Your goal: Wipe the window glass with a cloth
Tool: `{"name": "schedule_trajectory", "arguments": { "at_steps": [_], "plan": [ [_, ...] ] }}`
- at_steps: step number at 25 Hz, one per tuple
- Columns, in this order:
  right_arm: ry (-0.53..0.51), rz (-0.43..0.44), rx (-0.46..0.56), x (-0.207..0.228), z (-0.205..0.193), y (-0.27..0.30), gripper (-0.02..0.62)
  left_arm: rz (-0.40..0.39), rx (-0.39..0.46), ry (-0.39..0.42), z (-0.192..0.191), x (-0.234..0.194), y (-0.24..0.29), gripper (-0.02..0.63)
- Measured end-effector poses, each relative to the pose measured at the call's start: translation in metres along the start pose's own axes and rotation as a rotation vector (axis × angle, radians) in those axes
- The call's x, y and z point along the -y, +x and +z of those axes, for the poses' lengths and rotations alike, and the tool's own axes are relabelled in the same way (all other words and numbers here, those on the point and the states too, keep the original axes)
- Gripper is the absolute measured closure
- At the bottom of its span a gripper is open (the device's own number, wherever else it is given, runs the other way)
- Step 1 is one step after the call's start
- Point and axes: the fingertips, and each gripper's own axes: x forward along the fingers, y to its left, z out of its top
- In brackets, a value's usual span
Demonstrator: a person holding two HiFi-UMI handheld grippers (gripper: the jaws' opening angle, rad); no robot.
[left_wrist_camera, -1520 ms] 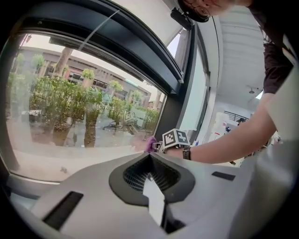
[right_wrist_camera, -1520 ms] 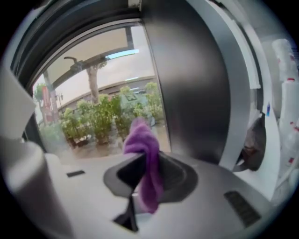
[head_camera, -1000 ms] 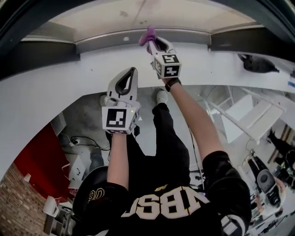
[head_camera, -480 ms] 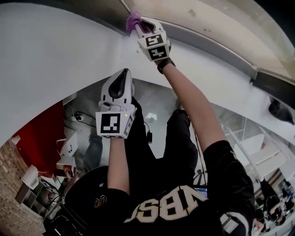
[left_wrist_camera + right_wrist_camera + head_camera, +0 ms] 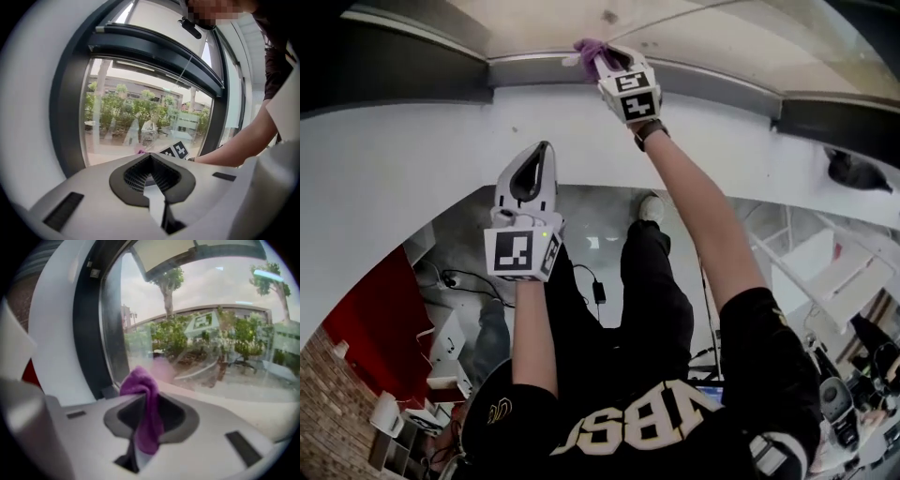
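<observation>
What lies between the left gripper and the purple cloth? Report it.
Head view: only white wall and the grey window frame rail lie between the left gripper and the purple cloth, which the right gripper clamps.

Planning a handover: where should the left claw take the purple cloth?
Take the bunched fold of the purple cloth that pokes out past the right claw's shut tips, probably from its left, where the bunch leans. The rest is pinched inside.

Soft, fuzzy purple cloth point(image 5: 139, 383) sits in the right tongs point(image 5: 145, 401). The left tongs point(image 5: 151, 161) have a smooth, matt, pale plastic shell. Beyond both, glossy window glass point(image 5: 211, 333) sits in a dark matt frame point(image 5: 96, 324).
</observation>
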Motion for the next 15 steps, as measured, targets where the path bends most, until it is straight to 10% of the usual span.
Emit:
{"name": "schedule_trajectory", "arguments": {
  "at_steps": [15],
  "plan": [
    [0.374, -0.712, -0.077, 0.342, -0.142, -0.238, 0.508, -0.221, -0.059, -0.003, -0.026, 0.209, 0.085, 0.583]
  ]
}}
